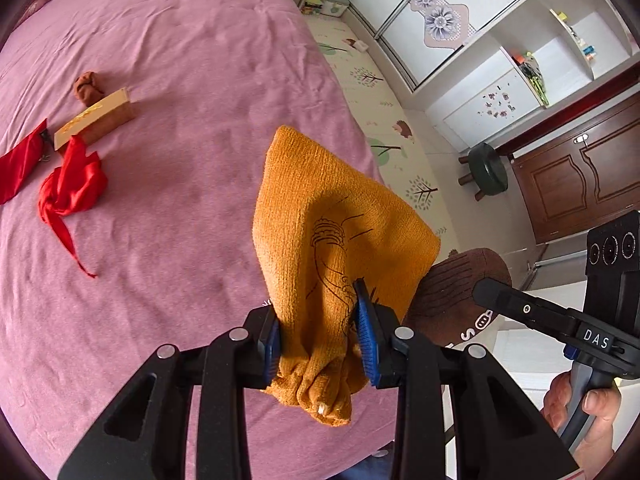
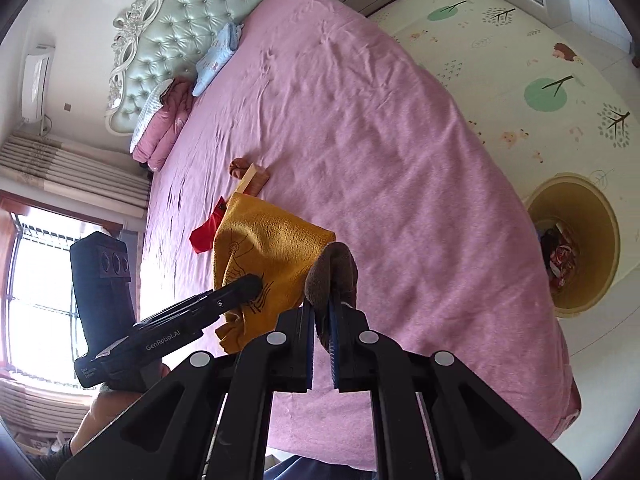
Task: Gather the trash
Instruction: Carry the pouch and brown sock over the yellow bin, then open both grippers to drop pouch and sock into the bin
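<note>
My left gripper (image 1: 320, 336) is shut on an orange cloth (image 1: 340, 216) and holds it above the pink bed (image 1: 180, 60). The cloth also shows in the right wrist view (image 2: 264, 248). My right gripper (image 2: 322, 320) is shut on a brown sock (image 2: 334, 268), held up beside the orange cloth; the sock also shows in the left wrist view (image 1: 456, 284). On the bed lie a red cloth (image 1: 70, 184), a tan box (image 1: 96, 120) and a small brown bundle (image 1: 86, 86). A yellow bin (image 2: 576, 240) with rubbish inside stands on the floor by the bed.
A patterned play mat (image 2: 520, 60) covers the floor to the right of the bed. A dark stool (image 1: 486, 168) stands near a brown door (image 1: 580, 168). Pillows (image 2: 212, 60) lie by the headboard. White wardrobes (image 1: 460, 20) line the far wall.
</note>
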The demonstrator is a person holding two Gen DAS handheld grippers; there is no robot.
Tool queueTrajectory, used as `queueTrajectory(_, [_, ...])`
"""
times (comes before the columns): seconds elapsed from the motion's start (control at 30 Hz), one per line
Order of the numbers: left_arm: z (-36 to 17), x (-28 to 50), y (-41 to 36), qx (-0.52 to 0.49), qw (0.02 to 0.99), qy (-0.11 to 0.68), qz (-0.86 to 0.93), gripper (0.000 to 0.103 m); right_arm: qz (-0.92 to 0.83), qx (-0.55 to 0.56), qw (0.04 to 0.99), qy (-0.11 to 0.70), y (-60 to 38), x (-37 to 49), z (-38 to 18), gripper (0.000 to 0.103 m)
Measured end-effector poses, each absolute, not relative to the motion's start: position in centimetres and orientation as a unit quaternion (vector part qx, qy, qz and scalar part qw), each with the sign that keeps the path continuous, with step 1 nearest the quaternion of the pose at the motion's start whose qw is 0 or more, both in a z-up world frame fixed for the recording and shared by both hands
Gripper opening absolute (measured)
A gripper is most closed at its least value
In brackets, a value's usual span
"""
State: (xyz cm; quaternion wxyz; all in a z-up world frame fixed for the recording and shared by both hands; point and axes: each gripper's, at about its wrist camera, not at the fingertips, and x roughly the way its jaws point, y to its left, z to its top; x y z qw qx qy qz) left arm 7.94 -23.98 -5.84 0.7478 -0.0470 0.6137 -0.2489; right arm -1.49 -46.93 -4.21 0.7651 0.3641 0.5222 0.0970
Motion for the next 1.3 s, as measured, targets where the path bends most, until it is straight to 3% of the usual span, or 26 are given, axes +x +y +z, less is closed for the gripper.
queueTrajectory(0.53, [-8.1, 9.0, -44.5, 0.043, 0.703, 0.629, -0.329, 0.033, -0.024, 0.425, 0.769, 0.477, -64.5, -4.9, -6.7, 0.007])
queueTrajectory(1.1, [-13.3, 9.1, -57.6, 0.144, 0.646, 0.648, -0.376, 0.035, -0.102, 0.474, 0.738, 0.469, -73.0, -7.5, -12.0, 0.007])
queueTrajectory(1.13, [-13.5, 9.2, -58.1, 0.144, 0.644, 0.65, -0.378, 0.041, -0.104, 0.474, 0.737, 0.47, -73.3, -7.5, -12.1, 0.009])
queueTrajectory(1.23, [-13.7, 9.4, -59.2, 0.168, 0.647, 0.641, -0.377, 0.089, -0.116, 0.481, 0.727, 0.476, -74.0, -7.6, -12.8, 0.023])
queueTrajectory(1.27, [-13.6, 9.3, -59.5, 0.181, 0.652, 0.632, -0.379, 0.089, -0.122, 0.482, 0.726, 0.476, -74.2, -7.7, -12.9, 0.033])
queueTrajectory(1.3, [-13.5, 9.3, -59.8, 0.194, 0.652, 0.626, -0.382, 0.089, -0.127, 0.48, 0.725, 0.477, -74.3, -7.8, -13.1, 0.034])
